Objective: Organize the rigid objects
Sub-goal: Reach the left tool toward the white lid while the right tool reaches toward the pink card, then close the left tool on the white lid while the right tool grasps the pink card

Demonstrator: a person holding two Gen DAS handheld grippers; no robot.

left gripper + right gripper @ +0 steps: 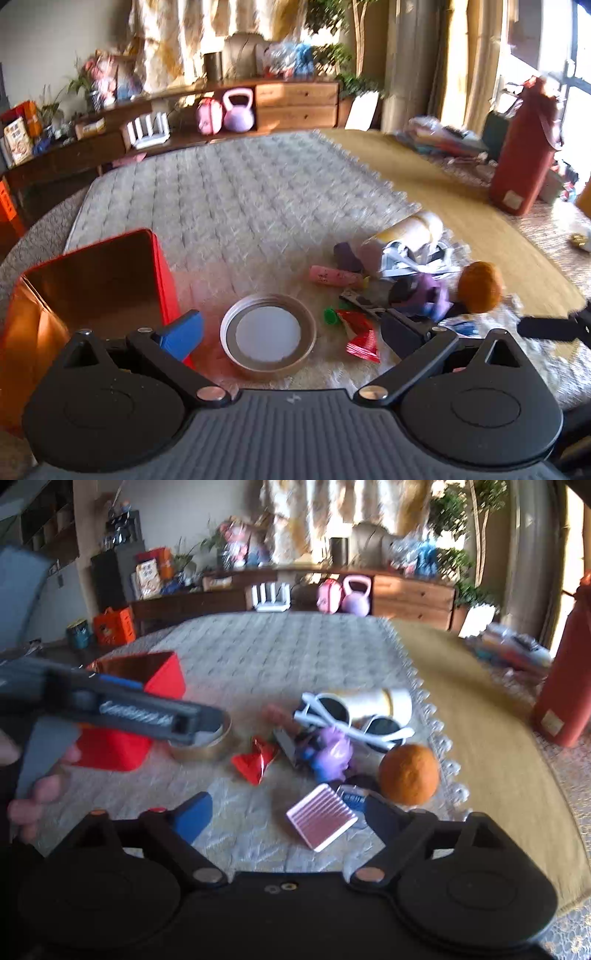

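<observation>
The left gripper is hovering low over the quilted mat, its jaws standing wide open with nothing between them; directly between the fingers in the lower centre of the left wrist view a round metal lid is lying flat. At lower left the open red tin box is sitting just beside the lid. To the right of the lid a red foil wrapper is lying, and beyond it a jumble is spreading toward centre right: a pink tube, a purple toy figure, white sunglasses, a cream cylinder on its side and an orange. The right gripper is also holding its jaws open and empty, hanging above the mat in the lower centre of the right wrist view, with a pink ribbed card lying between its fingers, nearer the right one.
</observation>
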